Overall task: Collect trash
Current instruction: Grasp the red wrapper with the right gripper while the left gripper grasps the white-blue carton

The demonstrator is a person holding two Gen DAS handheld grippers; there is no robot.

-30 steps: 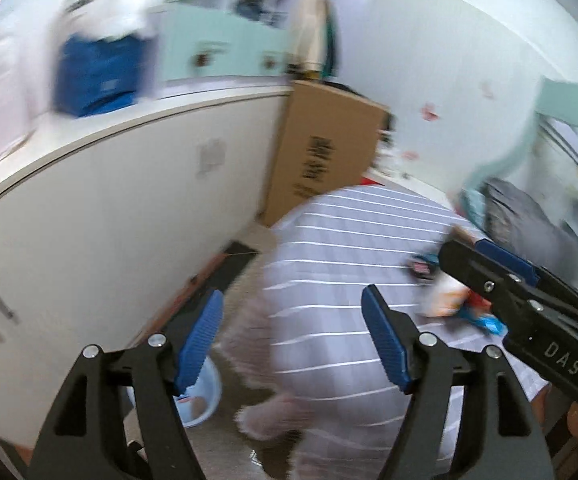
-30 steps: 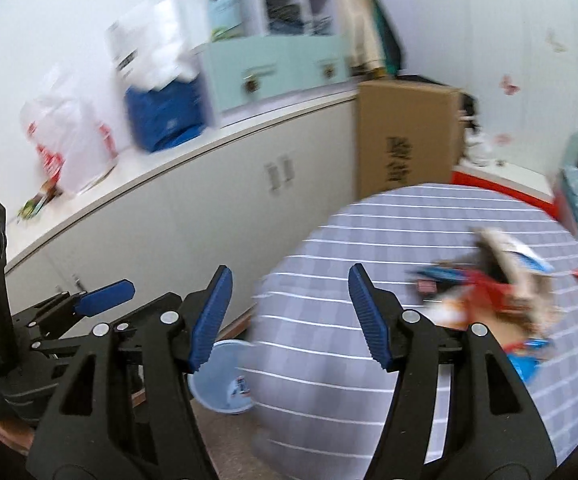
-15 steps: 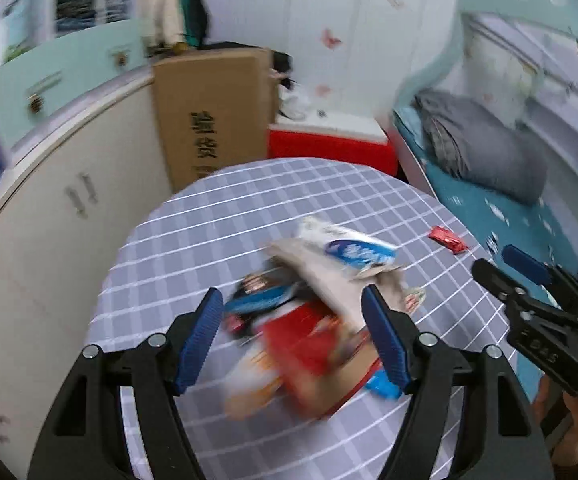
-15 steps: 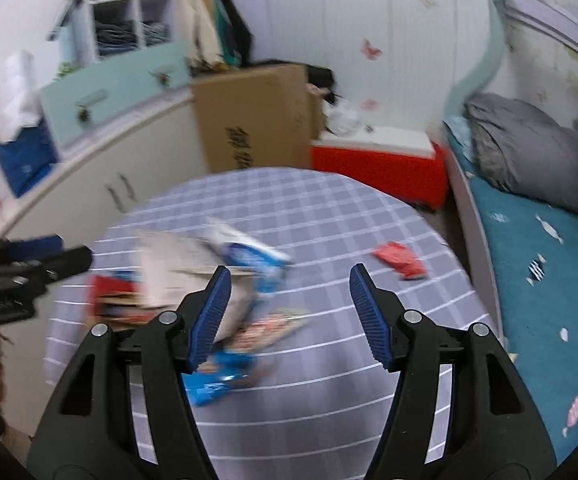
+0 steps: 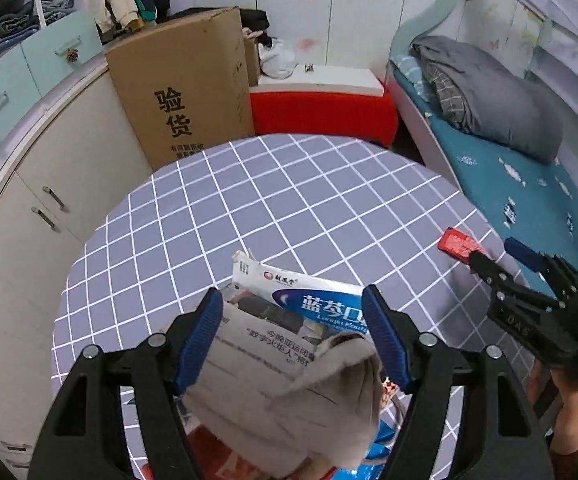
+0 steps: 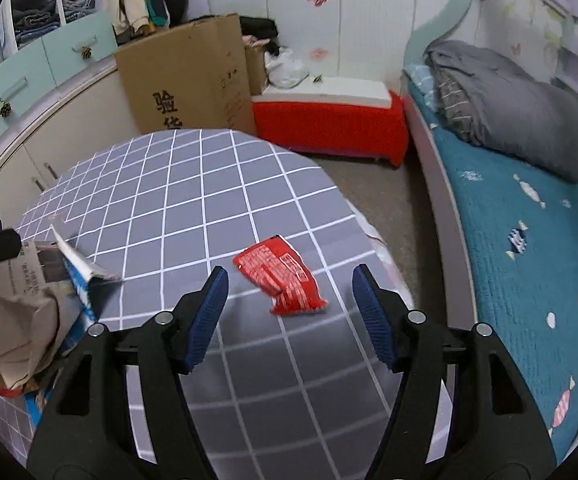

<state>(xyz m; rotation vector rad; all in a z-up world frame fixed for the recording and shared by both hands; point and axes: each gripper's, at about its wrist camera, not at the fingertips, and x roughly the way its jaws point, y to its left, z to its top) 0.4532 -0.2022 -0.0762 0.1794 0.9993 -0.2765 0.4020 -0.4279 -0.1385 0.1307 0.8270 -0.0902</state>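
Swung from cabinet side to over worktop (image 5: pixel 289 200); left claw (image 5: pixel 293 336) wide, empty, above crumpled newspaper (image 5: pixel 281 392); right claw (image 6: pixel 289 312) opening, empty, over red wrapper (image 6: pixel 281 276), long axis diagonal, print unreadable.

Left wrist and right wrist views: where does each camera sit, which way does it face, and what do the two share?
Left wrist: on the left gripper, angled down at the paper trash pile; open fingers, the right gripper and a hand show.
Right wrist: on the right gripper, jaws opening, nothing between them, angled down at the red wrapper; the left gripper's tip shows at left.
Shared: checked table, wrapper, pile, cardboard box, bed.
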